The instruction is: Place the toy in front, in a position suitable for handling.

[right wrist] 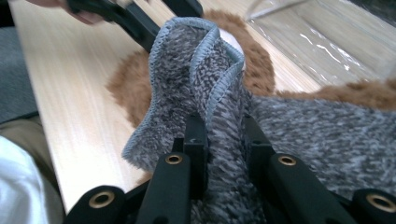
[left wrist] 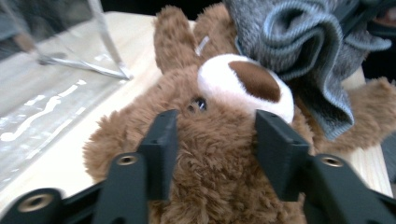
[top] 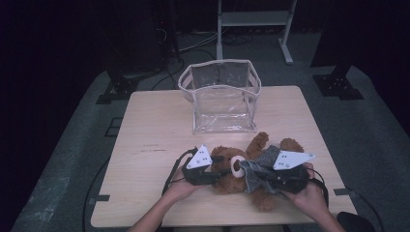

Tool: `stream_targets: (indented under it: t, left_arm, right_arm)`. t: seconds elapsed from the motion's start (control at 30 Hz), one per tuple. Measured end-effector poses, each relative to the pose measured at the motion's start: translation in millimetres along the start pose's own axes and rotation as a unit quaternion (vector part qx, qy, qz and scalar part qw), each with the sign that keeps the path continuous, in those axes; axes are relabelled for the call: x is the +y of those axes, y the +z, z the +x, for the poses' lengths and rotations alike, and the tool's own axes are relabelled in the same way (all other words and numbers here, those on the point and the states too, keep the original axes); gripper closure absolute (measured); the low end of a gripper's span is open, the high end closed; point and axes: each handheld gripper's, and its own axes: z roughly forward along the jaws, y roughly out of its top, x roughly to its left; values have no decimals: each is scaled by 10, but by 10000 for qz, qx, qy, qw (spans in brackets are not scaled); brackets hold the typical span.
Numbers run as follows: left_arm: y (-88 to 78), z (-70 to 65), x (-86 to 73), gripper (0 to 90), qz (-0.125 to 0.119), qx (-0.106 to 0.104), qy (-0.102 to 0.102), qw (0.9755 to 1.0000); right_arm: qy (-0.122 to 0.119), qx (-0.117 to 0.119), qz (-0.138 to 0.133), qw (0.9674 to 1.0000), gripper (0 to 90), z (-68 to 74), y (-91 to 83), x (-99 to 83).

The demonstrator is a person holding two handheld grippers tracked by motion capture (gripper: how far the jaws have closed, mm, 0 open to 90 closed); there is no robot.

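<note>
A brown teddy bear [top: 226, 154] lies near the front edge of the wooden table [top: 154, 125], its white muzzle [left wrist: 243, 81] turned up. Draped over its body is a grey knitted cloth [top: 263, 160]. My left gripper [top: 222, 170] comes in from the left, and in the left gripper view its jaws [left wrist: 217, 135] press into the fur on both sides of the bear's head [left wrist: 219, 154]. My right gripper [top: 256, 176] comes in from the right. In the right gripper view it [right wrist: 224, 135] is shut on a bunched fold of the cloth [right wrist: 196, 70], with the bear [right wrist: 128, 88] beneath.
A clear plastic bag [top: 220, 96] stands open-topped at the back middle of the table, just beyond the bear. A white metal stand [top: 254, 19] and black bases [top: 116, 89] sit on the dark floor behind. Bare table lies left of the bear.
</note>
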Motion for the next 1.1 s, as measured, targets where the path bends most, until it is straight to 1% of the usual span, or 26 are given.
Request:
stream_targets:
  t: [0.03, 0.07, 0.1, 0.13, 0.17, 0.2, 0.23, 0.27, 0.37, 0.4, 0.5, 0.53, 0.57, 0.6, 0.67, 0.7, 0.77, 0.87, 0.93, 0.97, 1.07, 1.1]
  left_arm:
    - [-4, 7, 2, 532, -1, 8, 10, 10000]
    - [-9, 15, 6, 528, -21, 24, -7, 10000]
    - [-10, 23, 10, 512, -39, 4, -65, 10000]
    - [-12, 34, 22, 512, -39, 4, -68, 10000]
    - [-14, 45, 37, 495, -52, 17, -58, 10000]
    - [-10, 48, 55, 487, -105, 9, -124, 9999]
    - [-5, 59, 78, 487, -125, -24, -120, 9998]
    - [12, 67, 106, 485, -142, -75, -147, 9998]
    - [65, 90, 162, 481, -21, -154, -82, 9998]
    - [82, 110, 176, 482, -13, -182, -119, 9998]
    - [113, 191, 199, 482, 29, -209, -296, 9993]
    - [122, 216, 201, 482, 55, -234, -354, 9991]
    - [131, 238, 204, 480, 87, -253, -390, 9989]
    - [133, 243, 207, 479, 105, -235, -391, 9989]
    - [142, 242, 206, 479, 211, -180, -317, 9991]
    - [144, 243, 201, 479, 242, -184, -288, 9991]
    - [146, 245, 193, 471, 228, -197, -301, 9991]
    - [146, 246, 200, 462, 205, -192, -296, 9992]
    - [137, 243, 216, 456, 181, -181, -234, 9994]
    - [133, 237, 223, 448, 134, -199, -221, 9995]
    - [138, 205, 258, 417, 0, -241, -213, 9995]
    - [141, 204, 264, 404, 0, -251, -211, 9995]
  right_arm:
    - [-130, 89, -67, 9999, 759, 36, -17, -3]
    - [-212, 144, -84, 9996, 759, 62, -27, -1]
    - [-382, 333, -150, 9986, 758, 132, -32, 10]
    - [-382, 333, -150, 9986, 758, 132, -32, 10]
    - [-592, 464, -163, 9970, 758, 202, -3, 28]
    - [-635, 538, -167, 9964, 758, 237, 26, 34]
    - [-635, 538, -167, 9964, 758, 237, 26, 34]
    - [-687, 599, -153, 9957, 758, 266, 64, 40]
    - [-890, 722, -61, 9934, 758, 349, 201, 59]
    - [-945, 755, -13, 9927, 758, 384, 241, 72]
    - [-1210, 771, 99, 9896, 755, 486, 385, 128]
    - [-1298, 725, 114, 9888, 754, 504, 422, 140]
    - [-1401, 624, 144, 9881, 754, 523, 474, 152]
    - [-1491, 504, 214, 9873, 754, 530, 532, 163]
    - [-1582, 403, 269, 9862, 756, 519, 581, 160]
    - [-1572, 386, 290, 9864, 756, 511, 582, 150]
    - [-1581, 333, 318, 9864, 757, 488, 551, 121]
    - [-1497, 262, 345, 9878, 756, 453, 434, 52]
    - [-1366, 261, 282, 9899, 756, 421, 336, 19]
    - [-1280, 259, 207, 9912, 756, 392, 268, 8]
    - [-951, 285, -51, 9950, 756, 302, 117, -6]
    - [-824, 252, -132, 9962, 756, 258, 58, -15]
